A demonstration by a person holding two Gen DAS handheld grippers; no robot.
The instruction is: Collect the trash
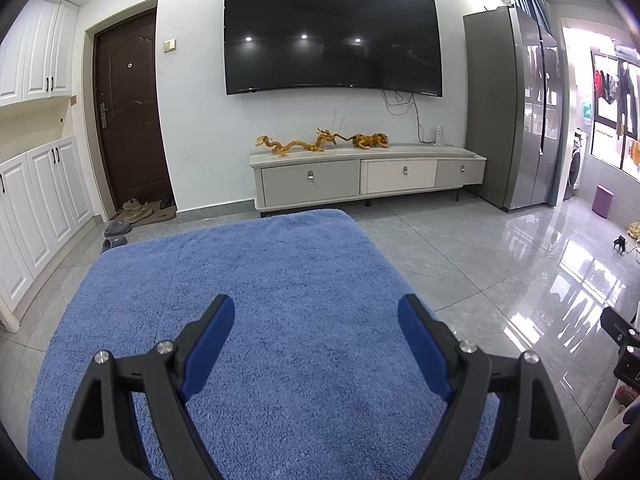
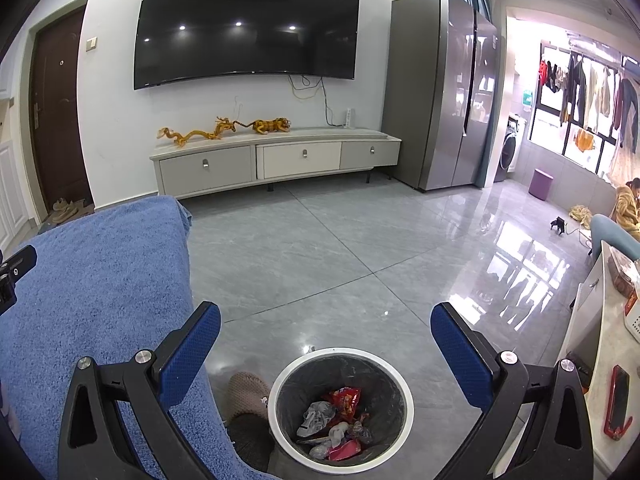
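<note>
While I hold above the bin (image 2: 276, 390), wrappers (image 2: 344, 398) lie inside it, near | left gripper (image 1: 316, 320), right gripper (image 2: 326, 322) both spread, empty | trash looks light, crinkly; I'd pinch loose edges.

Both views are bright and evenly lit, with daylight pouring in from the balcony window (image 2: 576, 92) on the right, where the panes are blown out to near white. That light throws long, glossy glare streaks across the grey floor tiles (image 2: 520, 272) — mirror-like on the right, duller toward the left. Three ceiling spots show as small white reflections in the dark TV screen (image 1: 332, 36). Fisheye distortion bows the TV, the cabinet (image 1: 360, 172) and the door frame, and black vignetting cuts off every corner. Focus is sharp at centre; the blue towel (image 1: 248, 280) keeps its texture — edges go slightly soft
</note>
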